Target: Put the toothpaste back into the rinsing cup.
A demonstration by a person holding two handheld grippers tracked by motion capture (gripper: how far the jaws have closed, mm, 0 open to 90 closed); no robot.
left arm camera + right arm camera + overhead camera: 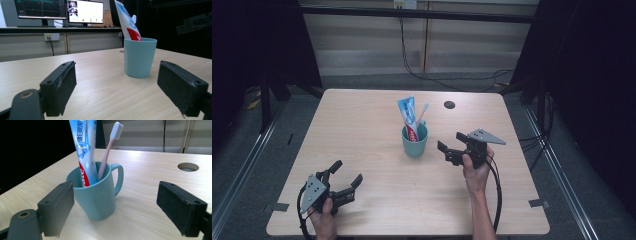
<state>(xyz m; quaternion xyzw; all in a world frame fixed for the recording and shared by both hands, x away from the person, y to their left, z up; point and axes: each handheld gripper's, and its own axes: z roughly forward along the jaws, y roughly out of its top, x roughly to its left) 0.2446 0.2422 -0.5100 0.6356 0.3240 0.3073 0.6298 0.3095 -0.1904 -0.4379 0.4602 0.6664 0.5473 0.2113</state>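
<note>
- Left tongs (346, 174), near left on the pale wooden tabletop (377, 200): jaws wide apart, holding nothing.
- Teal plastic cup (415, 141), mid-tabletop, holds a blue-and-red toothpaste tube (408, 116) and a pink toothbrush (422, 114).
- Right tongs (451, 145), just right of the cup: spread wide, empty.

Sole obstacle at mid-table: teal plastic mug (415, 142) standing upright on the light wooden table (362, 120), with a blue-white-red toothpaste tube (408, 116) and a pink toothbrush (422, 114) rising above its rim, blocking approach straight down into the mug. Bare tabletop all round it. Right gripper (451, 145), jaws wide and empty, sits just beside the mug; left gripper (346, 173), also wide, well apart. Small round cable hole (449, 105) behind, flush.
</note>
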